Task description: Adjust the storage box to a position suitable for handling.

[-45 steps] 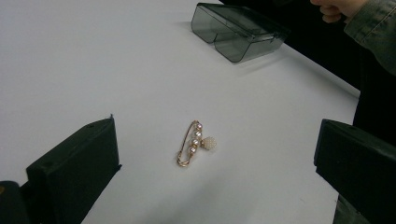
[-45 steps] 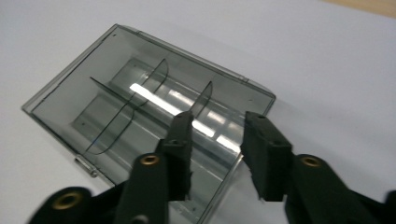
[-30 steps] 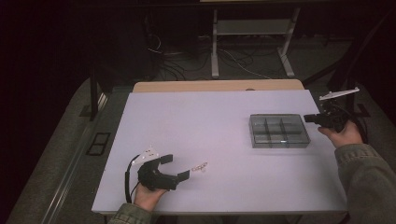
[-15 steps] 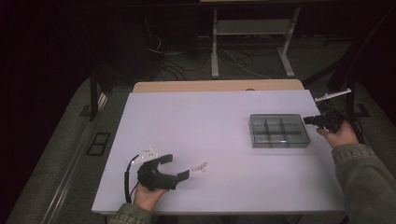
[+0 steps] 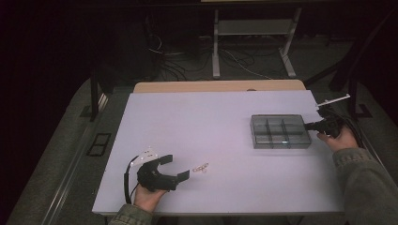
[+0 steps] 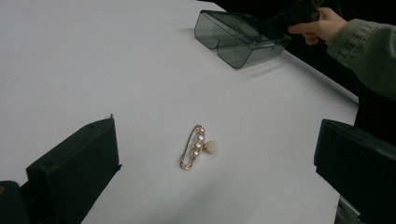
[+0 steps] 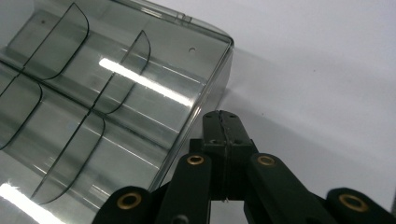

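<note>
A: Item one, at the left of the high view?

B: Left gripper (image 5: 177,167), matte black, angular body with a black cable looping from it and a pale plate on top, resting on the table (image 5: 211,122). Jaws spread wide, nothing between the pads.

A: The surface?

B: Flat, smooth, pale lavender-white sheet, with a tan wooden edge along its far side.

A: Item two?

B: Brooch (image 5: 201,167), lying flat on the table just beyond the left gripper's open jaws, touching neither. In the left gripper view the brooch (image 6: 198,147) is a gold-toned safety-pin shape, thin wire, with a row of small clear stones along one bar and one round, pearly, bumpy bead hanging at its side.

A: Item three?

B: Organizer box (image 5: 280,131), smoky grey see-through plastic, rectangular, lid off, well apart from the brooch toward the right. Glossy walls, rounded corners. In the right gripper view, curved-top dividers split the organizer box (image 7: 116,93) into compartments. All compartments that show hold nothing.

A: Item four?

B: Right gripper (image 5: 309,125), black, held in a hand (image 5: 339,138) with an olive-grey sleeve, at the box's right end. In its own view the right gripper (image 7: 220,115) has its jaws pressed together, pinching nothing, tips just beside the box's outer wall; whether they touch it I cannot tell. Brass-coloured pivot pins show on its black links.
</note>
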{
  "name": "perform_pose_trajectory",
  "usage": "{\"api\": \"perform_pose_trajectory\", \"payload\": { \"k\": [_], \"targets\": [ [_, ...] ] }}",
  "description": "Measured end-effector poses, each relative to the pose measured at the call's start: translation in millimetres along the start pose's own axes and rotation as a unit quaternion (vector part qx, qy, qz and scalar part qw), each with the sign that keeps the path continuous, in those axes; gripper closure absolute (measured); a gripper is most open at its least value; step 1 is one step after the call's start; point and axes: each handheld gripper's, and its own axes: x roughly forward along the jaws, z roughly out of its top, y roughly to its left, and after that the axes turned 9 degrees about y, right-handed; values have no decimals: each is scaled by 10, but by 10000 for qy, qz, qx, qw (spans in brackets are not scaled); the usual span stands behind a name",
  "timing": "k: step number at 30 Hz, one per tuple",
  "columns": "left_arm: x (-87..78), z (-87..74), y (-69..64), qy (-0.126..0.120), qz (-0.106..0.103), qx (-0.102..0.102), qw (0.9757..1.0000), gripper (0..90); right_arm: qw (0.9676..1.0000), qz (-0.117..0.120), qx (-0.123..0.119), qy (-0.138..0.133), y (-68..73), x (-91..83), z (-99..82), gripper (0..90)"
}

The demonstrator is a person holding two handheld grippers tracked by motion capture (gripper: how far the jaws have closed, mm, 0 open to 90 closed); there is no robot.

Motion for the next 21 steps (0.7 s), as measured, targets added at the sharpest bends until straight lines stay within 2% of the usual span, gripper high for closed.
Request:
{"api": "perform_pose_trajectory", "payload": {
  "k": [8, 13, 21],
  "targets": [
    [2, 0, 0, 12, 5, 8, 10000, 0, 9999, 121, 34, -2, -16, 27, -8, 893],
    [5, 0, -5, 13, -4, 11, 10000, 0, 10000, 36, 48, -56, 6, 36, -18, 894],
    [12, 1, -2, 6, 0, -3, 10000, 0, 9999, 129, 85, -69, -6, 51, -46, 895]
  ]
}}
